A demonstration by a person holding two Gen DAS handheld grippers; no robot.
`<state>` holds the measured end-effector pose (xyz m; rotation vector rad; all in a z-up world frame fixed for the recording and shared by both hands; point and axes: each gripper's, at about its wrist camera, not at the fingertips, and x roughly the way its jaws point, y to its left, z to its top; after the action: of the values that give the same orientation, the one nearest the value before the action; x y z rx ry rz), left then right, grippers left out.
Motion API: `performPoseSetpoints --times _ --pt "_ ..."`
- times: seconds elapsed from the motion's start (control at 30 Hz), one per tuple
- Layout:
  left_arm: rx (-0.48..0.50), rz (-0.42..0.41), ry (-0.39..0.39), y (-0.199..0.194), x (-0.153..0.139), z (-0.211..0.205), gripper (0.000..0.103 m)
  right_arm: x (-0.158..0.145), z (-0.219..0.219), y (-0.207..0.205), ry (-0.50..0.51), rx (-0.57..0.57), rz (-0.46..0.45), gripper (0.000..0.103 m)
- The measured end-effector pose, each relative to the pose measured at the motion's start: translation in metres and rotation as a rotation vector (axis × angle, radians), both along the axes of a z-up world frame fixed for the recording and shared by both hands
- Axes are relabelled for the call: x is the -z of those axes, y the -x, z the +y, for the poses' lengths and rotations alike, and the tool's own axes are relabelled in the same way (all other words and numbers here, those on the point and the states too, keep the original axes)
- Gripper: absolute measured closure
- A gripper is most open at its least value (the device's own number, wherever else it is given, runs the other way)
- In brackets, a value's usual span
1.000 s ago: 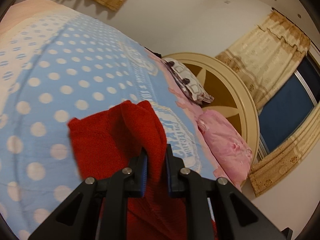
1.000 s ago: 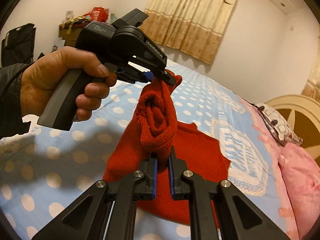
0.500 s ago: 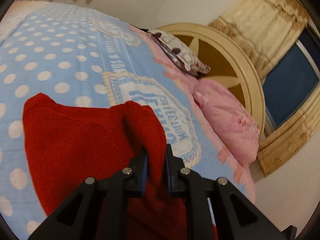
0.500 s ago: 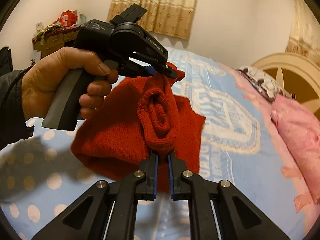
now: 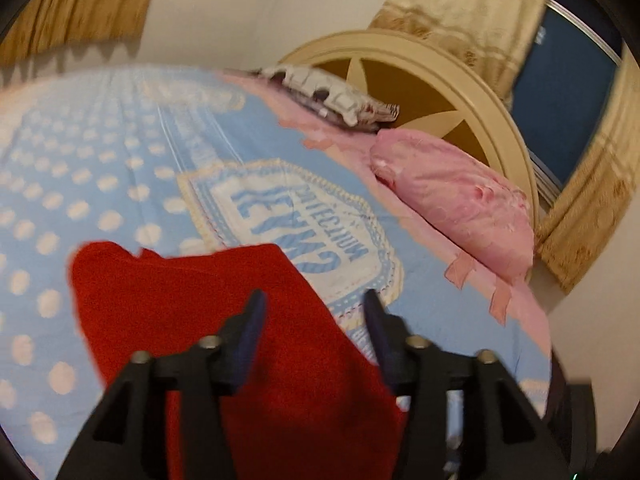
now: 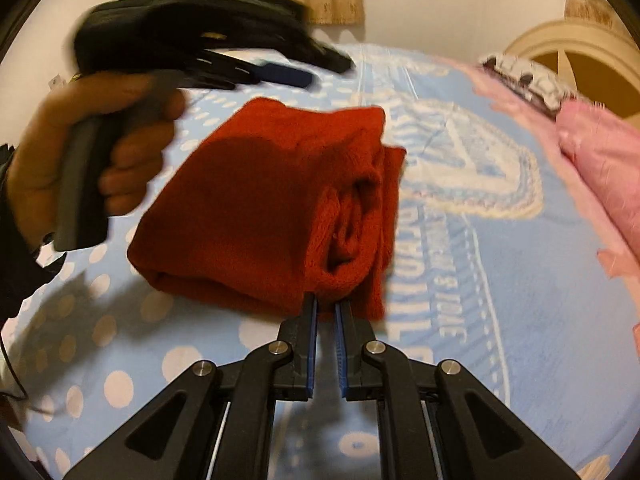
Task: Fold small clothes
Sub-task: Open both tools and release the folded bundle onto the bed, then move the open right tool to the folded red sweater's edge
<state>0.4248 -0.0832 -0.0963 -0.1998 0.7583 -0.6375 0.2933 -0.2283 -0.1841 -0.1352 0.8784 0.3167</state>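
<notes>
Red knit garment (image 6: 260, 216) lies folded on the blue polka-dot bedspread (image 6: 500, 320), beside the printed crest. My right claw (image 6: 326, 308) is clamped tight on its near corner, a bunched fold pinched between the blue pads. My left claw (image 5: 312, 304) has just been opening; its jaws stand wide apart above the cloth, nothing pressed between them. In the right view I see the hand (image 6: 80, 168) holding that left claw above the garment. A pink pillow (image 5: 460, 200) lies by the headboard (image 5: 480, 92).
</notes>
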Motion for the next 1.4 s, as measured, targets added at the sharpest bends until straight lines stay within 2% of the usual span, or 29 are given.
performPoseSetpoints --times 0.03,0.1,0.13,0.17,0.23,0.4,0.47,0.53,0.57,0.63,0.7,0.73,0.77,0.87,1.0,1.07,1.13,1.27,1.37,1.4 --pt "-0.011 -0.018 -0.017 0.008 0.000 0.005 0.035 0.000 -0.004 0.001 -0.003 0.009 0.011 0.094" --pt "-0.018 -0.035 -0.059 0.027 0.005 0.017 0.035 0.001 -0.012 0.003 -0.005 0.031 0.030 0.094" --pt "-0.028 -0.035 -0.089 0.036 0.011 0.023 0.035 -0.001 -0.017 0.004 -0.001 0.040 0.025 0.087" --pt "-0.047 -0.038 -0.119 0.045 0.017 0.029 0.035 -0.004 -0.020 0.004 0.006 0.046 0.013 0.067" --pt "-0.060 -0.045 -0.138 0.059 0.027 0.036 0.034 -0.015 -0.027 0.001 0.004 0.059 -0.017 0.041" --pt "-0.087 -0.027 -0.172 0.081 0.049 0.039 0.029 -0.051 -0.019 -0.023 -0.082 0.045 -0.107 0.041" --pt "-0.084 -0.034 -0.183 0.085 0.051 0.036 0.029 -0.058 -0.007 -0.045 -0.196 -0.006 -0.084 0.041" --pt "-0.084 -0.060 -0.206 0.092 0.051 0.033 0.029 -0.055 0.008 -0.066 -0.246 -0.043 -0.044 0.041" --pt "-0.079 -0.073 -0.205 0.097 0.051 0.034 0.028 -0.052 0.015 -0.072 -0.243 -0.058 -0.040 0.041" --pt "-0.083 -0.065 -0.206 0.103 0.057 0.038 0.020 -0.035 0.030 -0.091 -0.202 -0.087 0.002 0.041" --pt "-0.082 -0.039 -0.203 0.107 0.067 0.041 0.020 -0.013 0.030 -0.106 -0.146 -0.025 0.049 0.041" --pt "-0.080 -0.028 -0.195 0.108 0.071 0.043 0.020 -0.001 0.024 -0.114 -0.143 0.010 0.089 0.041" --pt "-0.087 -0.027 -0.178 0.109 0.071 0.046 0.019 0.003 0.019 -0.115 -0.155 0.025 0.085 0.041" --pt "-0.104 -0.034 -0.139 0.109 0.067 0.053 0.018 0.004 0.008 -0.112 -0.116 0.050 0.072 0.041" --pt "-0.166 -0.028 -0.110 0.106 0.060 0.061 0.010 0.000 0.001 -0.113 -0.113 0.041 0.090 0.041" --pt "-0.187 -0.025 -0.131 0.103 0.059 0.060 0.009 -0.012 0.003 -0.112 -0.093 0.044 0.071 0.041" --pt "-0.191 -0.030 -0.140 0.104 0.063 0.061 0.008 -0.029 0.010 -0.108 -0.095 0.034 0.015 0.041" --pt "-0.189 0.021 -0.146 0.097 0.075 0.061 0.007 -0.042 0.032 -0.121 -0.102 -0.030 -0.006 0.041" --pt "-0.188 0.015 -0.150 0.099 0.077 0.060 0.004 -0.036 0.043 -0.150 -0.116 -0.039 0.033 0.041" --pt "-0.186 0.017 -0.155 0.100 0.078 0.059 0.002 -0.029 0.041 -0.166 -0.151 -0.031 0.082 0.041"
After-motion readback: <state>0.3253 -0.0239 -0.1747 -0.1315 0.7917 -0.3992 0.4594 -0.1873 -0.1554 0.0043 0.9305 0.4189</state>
